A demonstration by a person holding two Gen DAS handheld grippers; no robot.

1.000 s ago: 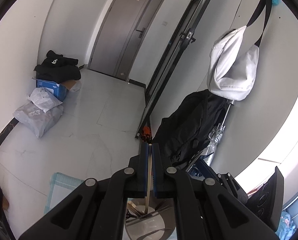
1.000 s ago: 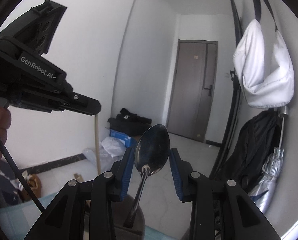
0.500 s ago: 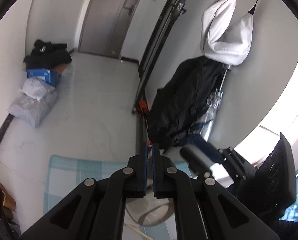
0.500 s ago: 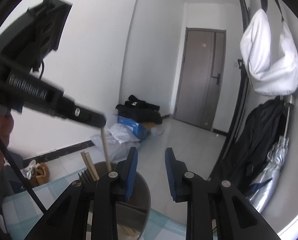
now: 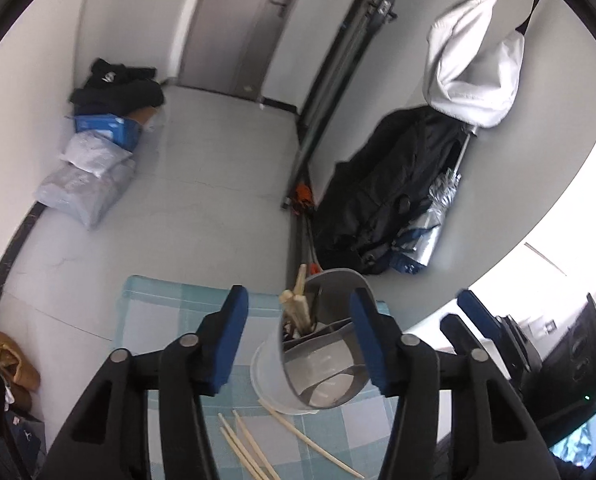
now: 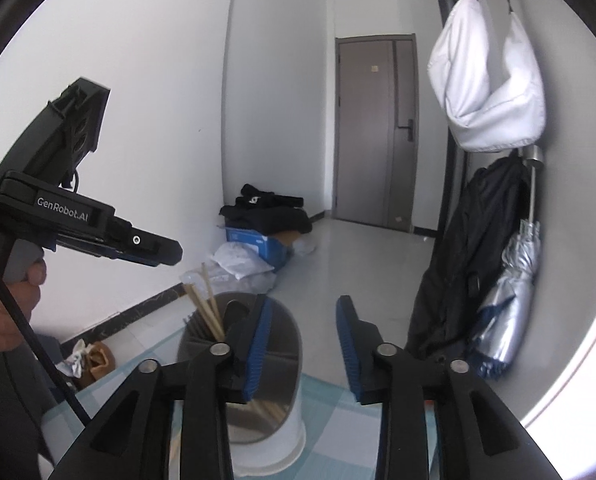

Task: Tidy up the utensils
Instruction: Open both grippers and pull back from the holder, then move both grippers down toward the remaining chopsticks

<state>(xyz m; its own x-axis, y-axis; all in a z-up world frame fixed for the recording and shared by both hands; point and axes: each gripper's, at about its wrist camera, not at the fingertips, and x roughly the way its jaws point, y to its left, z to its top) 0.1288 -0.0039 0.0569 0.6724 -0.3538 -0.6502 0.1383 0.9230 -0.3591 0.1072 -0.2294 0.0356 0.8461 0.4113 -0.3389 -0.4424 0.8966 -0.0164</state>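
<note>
Grey plastic utensil holder (image 5: 317, 360) sits on my checked bench cloth (image 5: 170, 308), wooden chopsticks (image 5: 296, 308) inside; my left tongs (image 5: 298, 344) and right tongs (image 6: 299, 344) are opening, both empty.

Hallway with white walls (image 6: 158, 80) and pale tiled floor (image 5: 202, 184) — grey door (image 6: 373, 132) at the far end; white bag (image 6: 489, 92) and black coat (image 6: 469, 264) hang right; bright daylight from right.

My tongs (image 5: 298, 344) are black with blue pads (image 5: 234, 344). The holder (image 5: 321, 364) is grey over white, chopsticks (image 5: 298, 304) pale tan; at six o'clock, a pale-blue checked cloth (image 5: 170, 304).
</note>
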